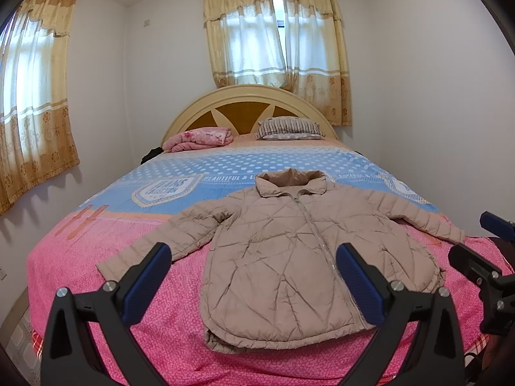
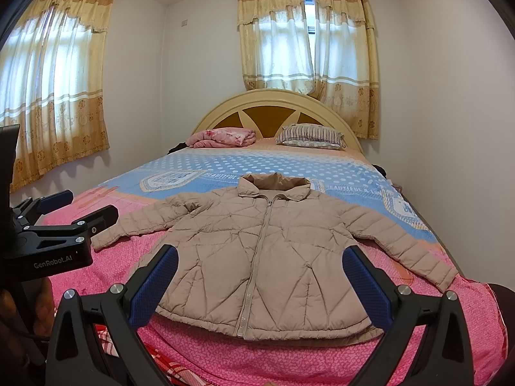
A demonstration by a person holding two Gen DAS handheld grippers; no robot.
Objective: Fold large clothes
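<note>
A beige quilted jacket [image 1: 283, 251] [image 2: 257, 251] lies flat and zipped on the bed, front up, collar toward the headboard, both sleeves spread out sideways. My left gripper [image 1: 254, 257] hovers open above the hem end, its blue-padded fingers wide apart with nothing between them. My right gripper [image 2: 260, 260] is open too, held over the hem near the foot of the bed. In the left wrist view the right gripper [image 1: 482, 251] shows at the right edge. The left gripper [image 2: 77, 209] appears at the left of the right wrist view, a hand beneath it.
The bed [image 1: 96, 257] has a pink and blue cover. A folded pink blanket [image 1: 199, 138] and a striped pillow [image 1: 289, 128] lie by the round headboard [image 1: 248, 96]. White walls close in on both sides; curtained windows stand behind and to the left.
</note>
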